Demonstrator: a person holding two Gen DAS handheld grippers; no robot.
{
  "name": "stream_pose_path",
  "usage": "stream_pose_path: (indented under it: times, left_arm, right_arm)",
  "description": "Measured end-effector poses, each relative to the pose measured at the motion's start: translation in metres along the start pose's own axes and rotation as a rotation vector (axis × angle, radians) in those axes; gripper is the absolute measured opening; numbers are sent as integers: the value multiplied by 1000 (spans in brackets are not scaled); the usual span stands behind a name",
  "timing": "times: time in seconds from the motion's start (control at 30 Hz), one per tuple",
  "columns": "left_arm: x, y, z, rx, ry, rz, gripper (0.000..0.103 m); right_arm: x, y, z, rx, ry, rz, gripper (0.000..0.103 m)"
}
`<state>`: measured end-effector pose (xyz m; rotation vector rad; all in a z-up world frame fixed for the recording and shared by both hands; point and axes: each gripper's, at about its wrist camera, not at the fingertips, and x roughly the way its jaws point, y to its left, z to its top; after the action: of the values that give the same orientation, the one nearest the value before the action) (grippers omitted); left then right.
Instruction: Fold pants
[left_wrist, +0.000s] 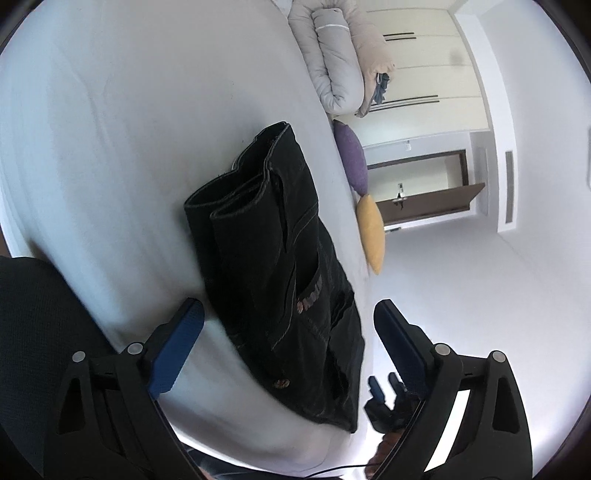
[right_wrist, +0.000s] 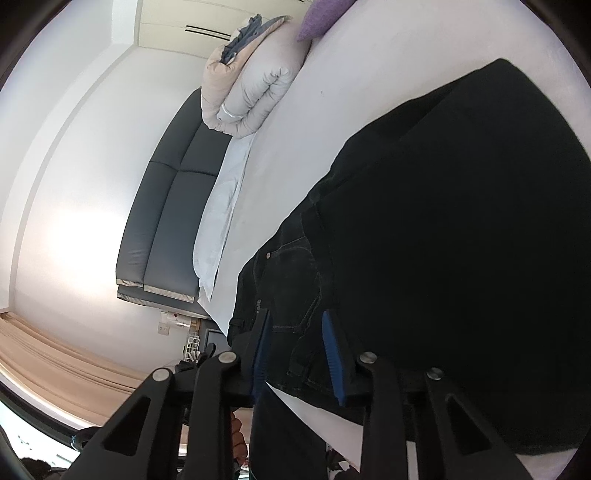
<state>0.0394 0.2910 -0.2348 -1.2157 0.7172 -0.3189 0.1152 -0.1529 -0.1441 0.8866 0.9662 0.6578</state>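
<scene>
Open left tongs (left_wrist: 288, 321) beside pants (left_wrist: 280, 258) edge

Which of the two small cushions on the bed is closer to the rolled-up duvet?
The purple cushion; it lies next to the rolled duvet, while the yellow cushion lies beyond it.

White bed (left_wrist: 110, 129) fills most of both views, sheet smooth, brightly lit. Rolled grey-and-beige duvet (left_wrist: 340, 55) at 12 o'clock in left wrist view, purple cushion (left_wrist: 351, 158) just below it, yellow cushion (left_wrist: 371, 232) next along the bed edge. Cream wardrobe doors (left_wrist: 436, 74) with dark bar handles at 1 o'clock; brown door (left_wrist: 432, 206) standing open at 3 o'clock. Walls (right_wrist: 74, 166) plain white. Right wrist view: dark padded headboard (right_wrist: 166, 221) at 9 o'clock, white pillow (right_wrist: 221, 206) beside it, beige curtain (right_wrist: 55, 362) at 8 o'clock.
</scene>
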Motion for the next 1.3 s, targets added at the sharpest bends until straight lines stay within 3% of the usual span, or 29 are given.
stream_pose_path:
  times: [0.17,0.33,0.47,0.57,0.87,0.93,1.0,1.13,1.3]
  left_arm:
    - [9,-1,15,-70,-10,-47,92]
    - [18,-2,21,-103,3,-59,65]
    - [11,-5,12,-59,7,-1,31]
    - [7,-12,11,4,-6,39,23]
    - [7,-60,7,228,-36,121,14]
    - [7,-70,5,273,-39,136,14]
    - [7,-81,2,319,-42,147,14]
    - [10,-105,-3,423,-45,173,14]
    - [26,-146,-16,574,-42,194,14]
  right_arm:
    - [18,1,7,0,40,-13,30]
    - [37,9,16,-17,78,-36,30]
    - [53,16,23,-42,107,-66,30]
    - [66,15,28,-43,125,-86,29]
    - [107,3,44,-28,186,-169,22]
    - [112,-1,46,-21,193,-181,8]
    - [116,-7,46,-14,205,-202,0]
    - [117,-18,44,13,206,-186,0]
    - [116,-19,37,-41,176,-202,0]
